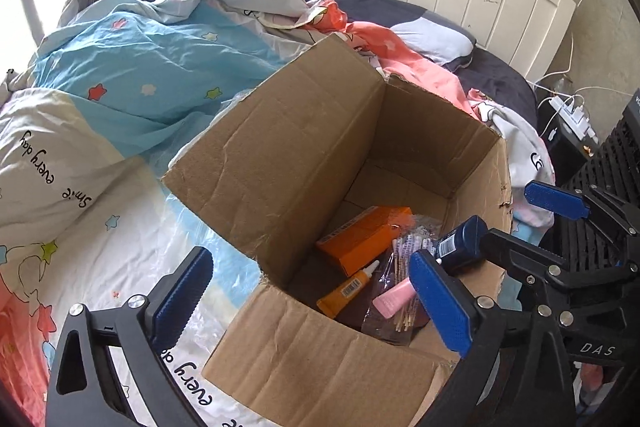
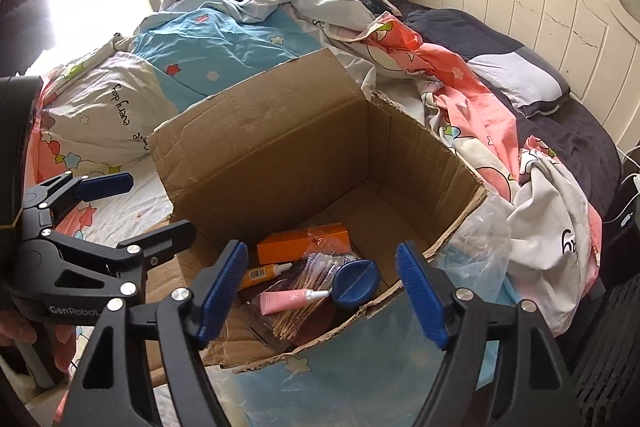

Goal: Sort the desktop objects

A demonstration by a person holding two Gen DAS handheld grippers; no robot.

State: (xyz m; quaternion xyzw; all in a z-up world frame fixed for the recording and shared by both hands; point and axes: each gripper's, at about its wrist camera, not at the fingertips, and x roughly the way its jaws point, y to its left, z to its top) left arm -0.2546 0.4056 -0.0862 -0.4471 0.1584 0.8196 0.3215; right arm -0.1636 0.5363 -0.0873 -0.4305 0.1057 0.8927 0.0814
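From your left wrist view, your left gripper (image 1: 312, 301) stands with jaws wide apart and nothing between them, above the near corner of the cardboard box (image 1: 280, 155) on the bed (image 1: 120, 75). The sorted things lie on the box floor: an orange carton (image 1: 360, 237), an orange tube (image 1: 344, 289), a pink tube (image 1: 394, 301). Your right gripper (image 1: 486, 227) reaches in from the right, jaws parted; a dark blue bottle (image 1: 460, 241) lies just by its lower finger.

From your right wrist view, your right gripper (image 2: 322, 291) is open and grips nothing. The blue bottle (image 2: 356, 281) sits in the box directly ahead and below, nearer the right finger, and seems already released.
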